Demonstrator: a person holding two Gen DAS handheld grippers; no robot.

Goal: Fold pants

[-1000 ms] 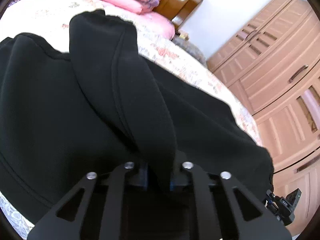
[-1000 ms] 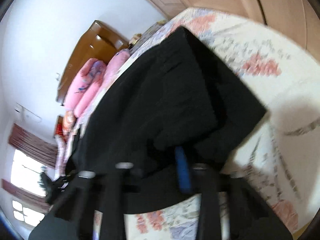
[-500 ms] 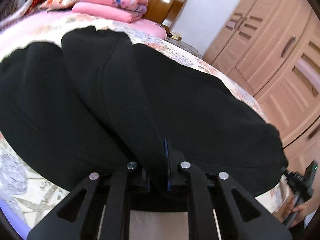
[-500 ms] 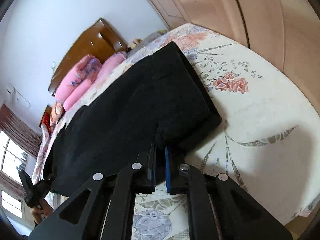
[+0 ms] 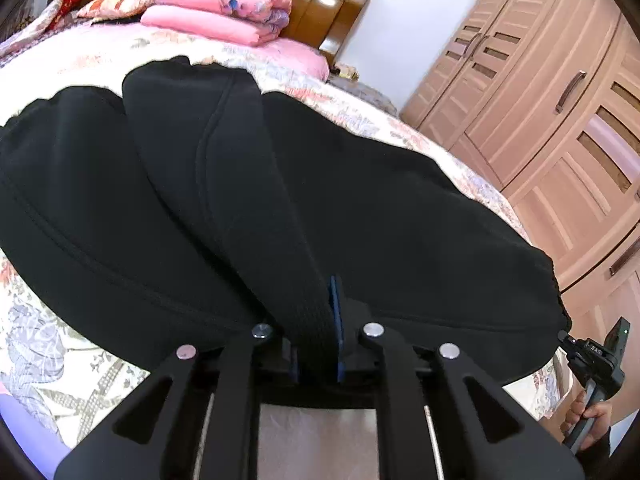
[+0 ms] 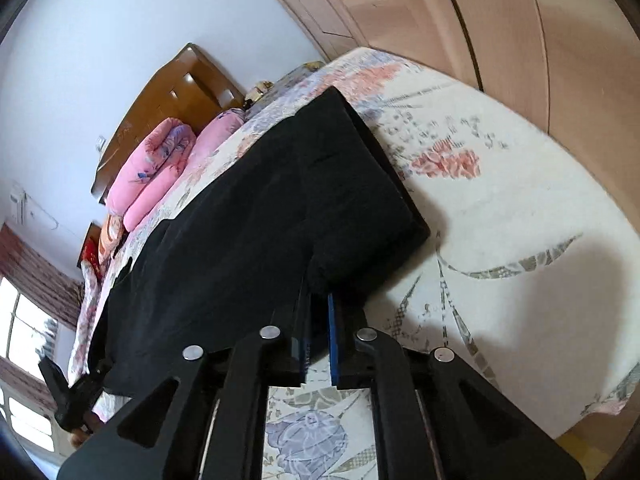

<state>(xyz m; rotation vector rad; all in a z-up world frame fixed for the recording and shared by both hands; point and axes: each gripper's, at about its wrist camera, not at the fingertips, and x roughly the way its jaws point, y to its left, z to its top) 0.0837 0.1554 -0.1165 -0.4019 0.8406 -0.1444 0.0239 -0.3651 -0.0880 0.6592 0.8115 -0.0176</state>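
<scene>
The black pants [image 5: 380, 208] lay spread over the flowery bed cover [image 5: 52, 360], filling the middle of the left wrist picture. One thick strip of the cloth ran from the upper middle of that picture down to the left gripper [image 5: 316, 344] at the bottom. Its jaws were pinching that strip tight between the blue pads.

In the right wrist picture the pants [image 6: 260, 220] filled the middle, with a folded end near the center right. The right gripper [image 6: 318, 320] sat at the bottom middle, right at the near edge of the cloth. Its jaws were close together with a thin gap between the blue pads. A bit of black cloth seemed to sit at the tips, but I could not tell if they really held it.

The pink blankets [image 5: 216, 12] were stacked at the top of the left wrist picture, by the wooden headboard [image 5: 320, 8]. The big wardrobe [image 5: 560, 100] stood on the right side.

Here is what could go wrong, I think. If the right side had only a tiny bit of cloth, that edge could slip out when it pulled, and the fold would come out crooked. The cloth looked thick and heavy, so it could sag and bunch up in the middle. If one side pulled faster than the other, the edges would not line up.
</scene>
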